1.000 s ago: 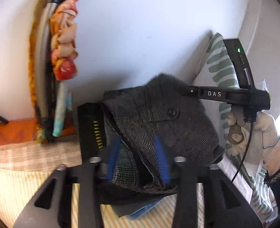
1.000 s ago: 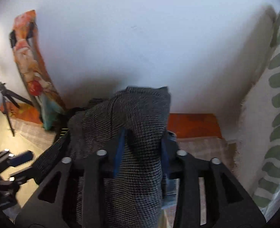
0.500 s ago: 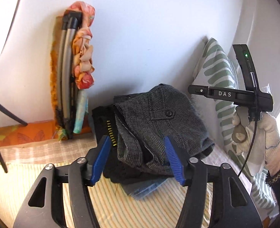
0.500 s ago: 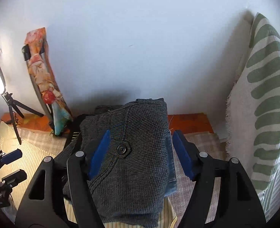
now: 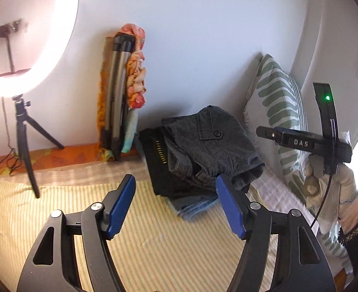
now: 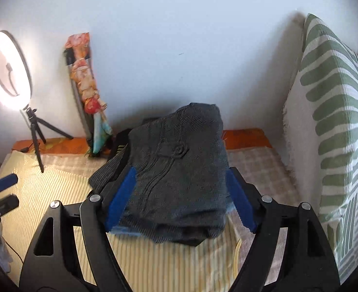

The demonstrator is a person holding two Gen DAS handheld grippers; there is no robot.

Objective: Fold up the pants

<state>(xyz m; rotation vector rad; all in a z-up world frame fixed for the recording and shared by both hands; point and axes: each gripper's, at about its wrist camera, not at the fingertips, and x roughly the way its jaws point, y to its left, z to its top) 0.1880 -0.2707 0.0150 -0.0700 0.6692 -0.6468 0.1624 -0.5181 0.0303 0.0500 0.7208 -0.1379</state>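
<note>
The folded grey checked pants (image 5: 210, 146) lie on top of a stack of folded clothes on the striped bed cover, near the wall; they also show in the right wrist view (image 6: 179, 170). My left gripper (image 5: 175, 205) is open and empty, drawn back in front of the stack. My right gripper (image 6: 180, 198) is open and empty, its blue pads (image 6: 120, 197) on either side of the pants' near edge. The right gripper also shows in the left wrist view (image 5: 302, 141), to the right of the stack.
A black garment (image 5: 154, 160) and a light blue one (image 5: 191, 206) lie under the pants. A green-striped pillow (image 6: 334, 112) leans at the right. A lit ring light on a tripod (image 5: 25, 56) stands at the left. A folded floral item (image 5: 127, 90) leans on the wall.
Both grippers let go of the grey pants, opened and drew back from the stack. The pants now rest folded on top of the pile.
</note>
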